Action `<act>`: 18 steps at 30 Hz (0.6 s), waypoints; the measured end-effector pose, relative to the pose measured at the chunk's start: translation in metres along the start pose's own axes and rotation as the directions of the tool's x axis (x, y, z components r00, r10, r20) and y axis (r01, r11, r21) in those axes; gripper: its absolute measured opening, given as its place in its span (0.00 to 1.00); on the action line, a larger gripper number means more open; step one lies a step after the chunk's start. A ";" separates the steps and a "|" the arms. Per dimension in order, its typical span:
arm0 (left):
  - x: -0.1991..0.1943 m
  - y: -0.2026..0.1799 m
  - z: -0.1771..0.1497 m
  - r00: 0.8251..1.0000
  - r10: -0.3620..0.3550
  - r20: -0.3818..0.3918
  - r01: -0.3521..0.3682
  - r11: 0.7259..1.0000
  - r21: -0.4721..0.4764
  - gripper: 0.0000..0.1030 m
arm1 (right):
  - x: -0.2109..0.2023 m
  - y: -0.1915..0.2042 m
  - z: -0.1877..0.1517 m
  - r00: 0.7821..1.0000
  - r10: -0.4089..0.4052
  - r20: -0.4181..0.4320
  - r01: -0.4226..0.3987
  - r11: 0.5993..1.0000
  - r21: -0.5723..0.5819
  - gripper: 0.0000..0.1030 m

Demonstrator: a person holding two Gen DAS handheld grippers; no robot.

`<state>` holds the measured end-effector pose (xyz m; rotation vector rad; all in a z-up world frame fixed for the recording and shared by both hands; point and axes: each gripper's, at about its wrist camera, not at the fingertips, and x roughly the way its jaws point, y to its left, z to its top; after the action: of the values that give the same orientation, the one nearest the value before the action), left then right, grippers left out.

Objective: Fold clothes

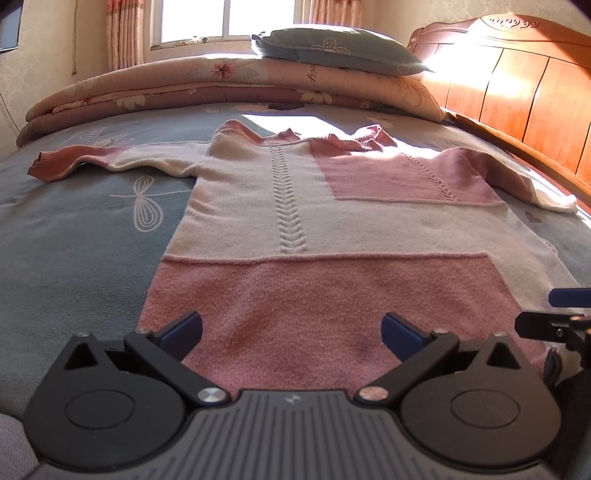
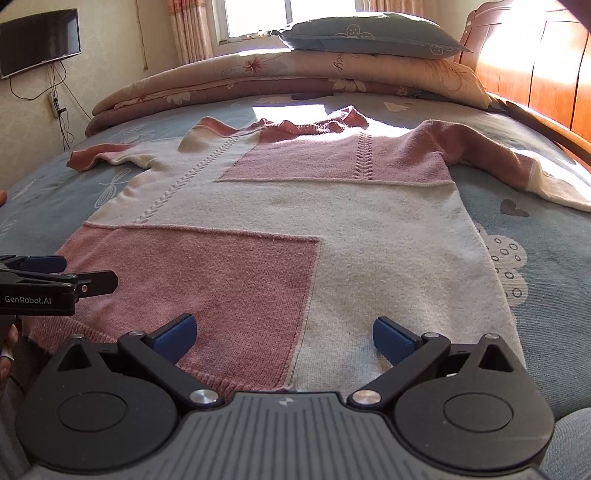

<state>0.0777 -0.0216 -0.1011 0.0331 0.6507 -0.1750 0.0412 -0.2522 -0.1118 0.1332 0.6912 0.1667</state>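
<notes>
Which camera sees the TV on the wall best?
The right wrist view. There the TV hangs on the wall at the upper left, showing nearly its whole dark screen with cables dangling beneath. The left wrist view catches only a dark corner of it at the top left edge.

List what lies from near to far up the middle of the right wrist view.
right gripper → sweater → bedsheet → folded quilt → pillow → window
</notes>
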 end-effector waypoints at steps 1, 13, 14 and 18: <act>0.000 -0.003 0.009 1.000 0.002 0.009 -0.003 1.000 0.013 0.99 | -0.006 -0.009 0.009 1.000 0.017 0.021 -0.017 0.999 0.027 1.00; 0.040 -0.048 0.090 0.996 -0.093 0.005 0.093 0.995 -0.027 0.99 | -0.051 -0.227 0.114 0.965 -0.129 0.229 0.015 0.898 0.440 0.99; 0.045 -0.052 0.089 0.995 -0.101 -0.006 0.101 0.995 -0.023 0.99 | -0.048 -0.253 0.115 0.964 -0.147 0.223 0.020 0.873 0.488 0.99; 0.061 -0.067 0.084 0.994 -0.097 -0.048 0.097 0.995 0.003 0.98 | -0.031 -0.335 0.102 0.959 -0.199 0.203 0.018 0.755 0.656 0.99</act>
<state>0.1643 -0.1041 -0.0701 0.0104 0.6996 -0.2706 0.1202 -0.5930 -0.0742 0.7765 0.4620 -0.2163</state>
